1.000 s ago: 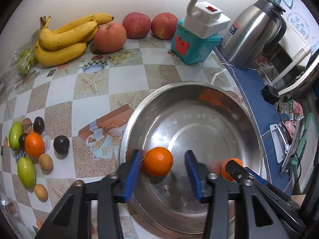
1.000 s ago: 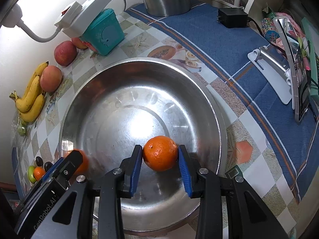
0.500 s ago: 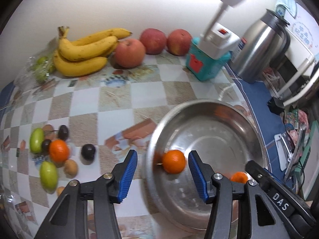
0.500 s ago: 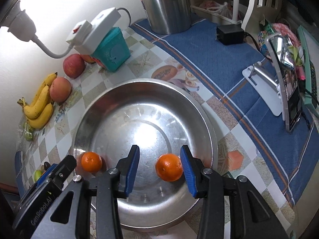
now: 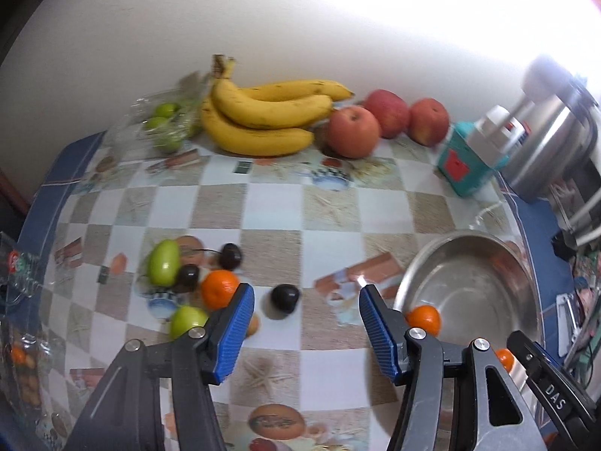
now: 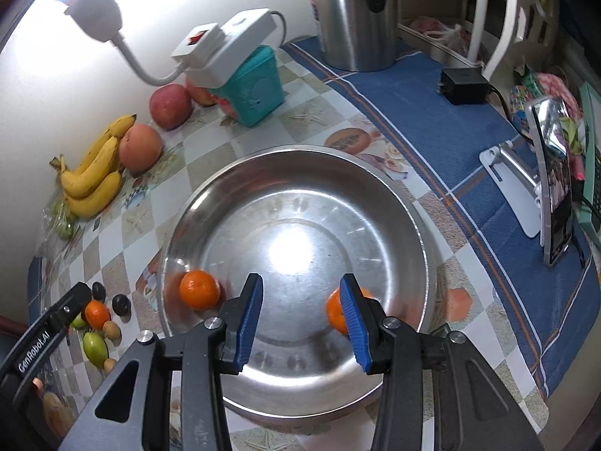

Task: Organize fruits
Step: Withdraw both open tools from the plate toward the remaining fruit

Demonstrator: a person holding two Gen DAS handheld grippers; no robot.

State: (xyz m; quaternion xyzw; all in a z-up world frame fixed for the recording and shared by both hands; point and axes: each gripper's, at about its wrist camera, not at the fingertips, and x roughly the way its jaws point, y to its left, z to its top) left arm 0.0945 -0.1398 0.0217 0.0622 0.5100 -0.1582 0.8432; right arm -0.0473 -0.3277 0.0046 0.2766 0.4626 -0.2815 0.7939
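Left gripper (image 5: 306,323) is wide apart and empty, hanging over the checkered tablecloth (image 5: 270,203) between the metal bowl (image 5: 499,251) and a cluster of small fruit: an orange (image 5: 219,288), dark plums (image 5: 285,298) and green fruits (image 5: 163,263). Right gripper (image 6: 300,321) is also wide and empty above the bowl (image 6: 394,195), where two oranges sit, one (image 6: 199,288) left of its fingers, the other (image 6: 335,314) partly behind the right finger. Bananas (image 5: 263,120) and apples (image 5: 351,131) lie by the wall.
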